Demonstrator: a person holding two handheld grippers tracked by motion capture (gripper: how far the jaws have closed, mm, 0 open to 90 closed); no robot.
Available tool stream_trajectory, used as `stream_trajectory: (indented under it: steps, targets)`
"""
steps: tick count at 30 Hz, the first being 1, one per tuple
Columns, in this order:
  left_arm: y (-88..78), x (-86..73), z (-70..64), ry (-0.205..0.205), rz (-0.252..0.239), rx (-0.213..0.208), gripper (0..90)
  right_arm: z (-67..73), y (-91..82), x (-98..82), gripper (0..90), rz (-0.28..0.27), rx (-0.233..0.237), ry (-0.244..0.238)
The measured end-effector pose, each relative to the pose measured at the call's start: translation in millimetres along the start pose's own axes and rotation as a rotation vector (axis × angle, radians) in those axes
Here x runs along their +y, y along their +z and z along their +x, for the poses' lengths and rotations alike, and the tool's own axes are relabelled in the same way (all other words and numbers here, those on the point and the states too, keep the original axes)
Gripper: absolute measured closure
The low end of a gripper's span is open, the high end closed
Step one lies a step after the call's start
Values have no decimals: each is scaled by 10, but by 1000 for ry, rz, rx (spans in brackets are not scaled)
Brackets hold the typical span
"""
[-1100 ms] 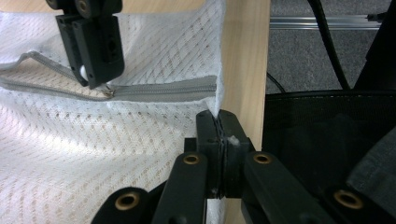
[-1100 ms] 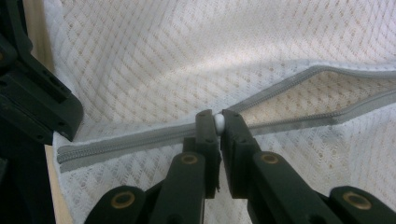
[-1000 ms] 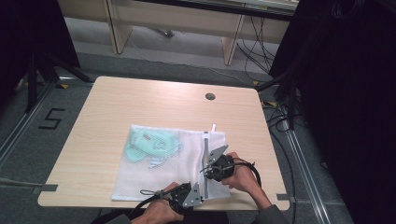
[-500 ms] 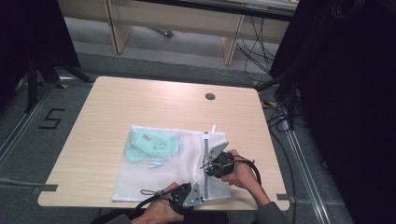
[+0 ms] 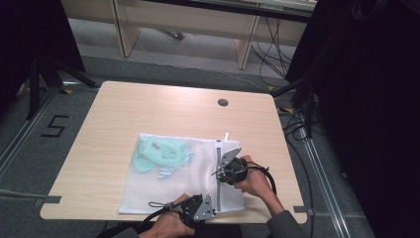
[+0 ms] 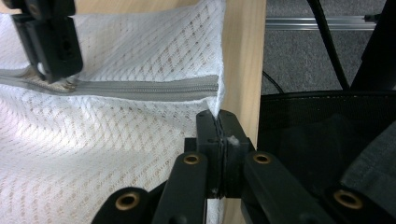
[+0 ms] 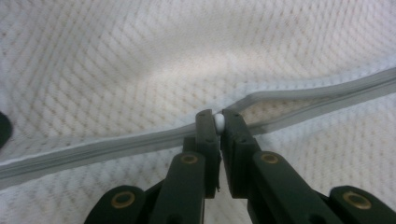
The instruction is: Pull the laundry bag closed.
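Observation:
A white mesh bag (image 5: 168,191) lies flat on the wooden table (image 5: 148,111), with a pale green garment (image 5: 158,152) inside it. A grey zipper (image 5: 218,171) runs along the bag's right end. My left gripper (image 5: 212,202) is shut on the bag's corner (image 6: 215,100) at the table's front edge, just below the zipper's end (image 6: 154,87). My right gripper (image 5: 221,173) is farther up the zipper, shut on the small white zipper pull (image 7: 218,121). In the right gripper view the zipper (image 7: 116,144) is closed on the left of the pull and parted on its right.
A round dark cable port (image 5: 223,102) sits near the table's far edge. Black cables (image 5: 297,124) lie on the floor to the right. A dark mesh chair (image 6: 308,140) is just past the table's front edge (image 6: 243,56).

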State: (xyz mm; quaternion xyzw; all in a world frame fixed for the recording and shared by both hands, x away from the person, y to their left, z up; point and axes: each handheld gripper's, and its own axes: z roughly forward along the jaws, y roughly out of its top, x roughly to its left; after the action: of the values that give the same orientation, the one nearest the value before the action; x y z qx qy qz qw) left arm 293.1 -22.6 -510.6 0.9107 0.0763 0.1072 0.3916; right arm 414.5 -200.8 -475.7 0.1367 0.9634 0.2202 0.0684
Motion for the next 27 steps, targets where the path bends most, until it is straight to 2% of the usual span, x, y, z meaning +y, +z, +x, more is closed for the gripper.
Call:
stream_trajectory:
  steps: [2,6,13,21,26,27]
  targets:
    - [-2,-8,7,-6,-4,4,889,-10,3,9,862,-3,10,3]
    - [-13,-14,18,-18,-10,4,889,-37,23,21,862,-6,2,0]
    - [-35,-20,38,-7,1,9,890,-90,38,41,862,-12,-5,8]
    - [-52,-36,74,-38,-14,3,891,-159,68,72,862,-33,-20,2]
    - [-57,-44,91,-34,0,1,891,-210,100,92,862,-32,-23,16]
    - [-49,-47,76,-50,-17,-8,891,-222,109,98,862,-36,-32,13]
